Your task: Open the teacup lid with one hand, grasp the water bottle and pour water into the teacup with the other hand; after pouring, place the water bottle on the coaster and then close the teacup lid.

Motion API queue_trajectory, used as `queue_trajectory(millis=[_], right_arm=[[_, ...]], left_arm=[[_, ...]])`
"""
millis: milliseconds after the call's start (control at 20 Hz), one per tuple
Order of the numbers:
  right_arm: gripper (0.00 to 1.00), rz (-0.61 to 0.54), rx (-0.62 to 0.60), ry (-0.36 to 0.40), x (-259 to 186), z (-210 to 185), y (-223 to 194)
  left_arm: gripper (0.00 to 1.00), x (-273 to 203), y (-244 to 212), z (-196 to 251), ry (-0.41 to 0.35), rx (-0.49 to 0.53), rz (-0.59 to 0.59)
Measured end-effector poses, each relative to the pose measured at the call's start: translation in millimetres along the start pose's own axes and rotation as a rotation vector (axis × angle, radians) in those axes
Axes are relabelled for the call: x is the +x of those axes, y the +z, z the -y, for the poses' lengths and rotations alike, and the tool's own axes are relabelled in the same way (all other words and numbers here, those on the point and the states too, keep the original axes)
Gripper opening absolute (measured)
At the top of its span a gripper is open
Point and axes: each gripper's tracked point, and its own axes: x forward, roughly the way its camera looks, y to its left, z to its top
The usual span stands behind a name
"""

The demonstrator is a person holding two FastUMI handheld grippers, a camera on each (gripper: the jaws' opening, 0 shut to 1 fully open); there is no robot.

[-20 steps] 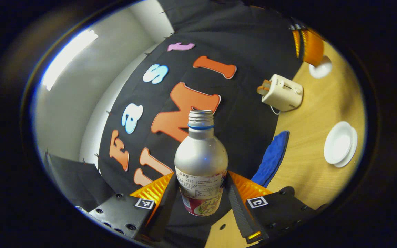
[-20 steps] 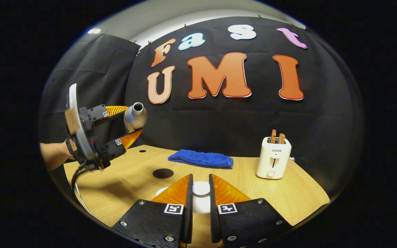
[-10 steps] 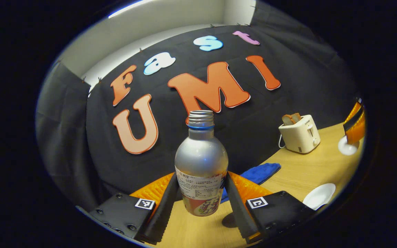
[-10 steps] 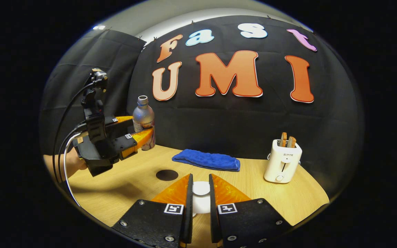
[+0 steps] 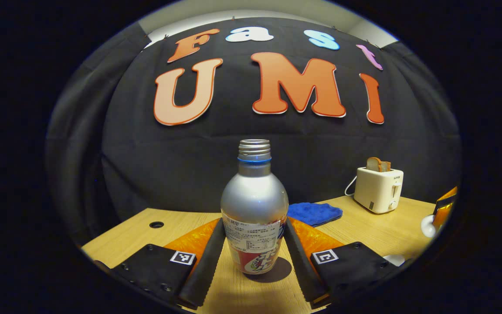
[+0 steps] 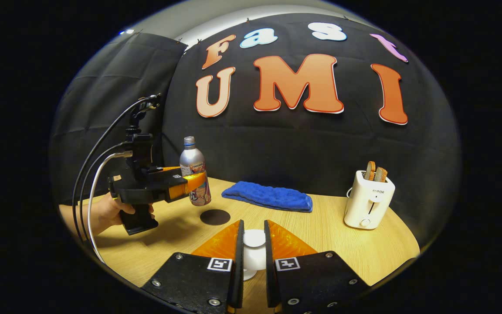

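My right gripper (image 6: 251, 257) stays clamped on the lid (image 6: 254, 239). Ahead-left, my left gripper (image 5: 251, 257) grips the bottle (image 5: 254, 209), back upright from tilted, hovering above the dark coaster (image 6: 215, 216); pouring's done, placing next.

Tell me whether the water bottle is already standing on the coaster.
No: in the right gripper view the water bottle hangs in the left gripper above the dark coaster.

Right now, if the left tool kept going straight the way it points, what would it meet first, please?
The left tool, shut on the bottle, points over bare table at the black cloth wall. Probably the wall first; the blue towel lies slightly aside.
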Motion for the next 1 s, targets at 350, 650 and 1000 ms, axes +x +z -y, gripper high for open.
queue_trajectory(millis=[350, 650, 1000], right_arm=[[0.22, -0.039, 0.002, 0.014, 9, -8, -14], [0.22, -0.060, -0.004, 0.037, 14, -19, -22], [0.22, -0.084, 0.003, 0.058, 25, -30, -34]], left_arm=[[0.82, 24, -29, 5, -0.057, -0.096, -0.080], [0.82, 35, -53, 15, -0.078, -0.136, -0.128], [0.88, 28, -57, 24, -0.128, -0.116, -0.160]])
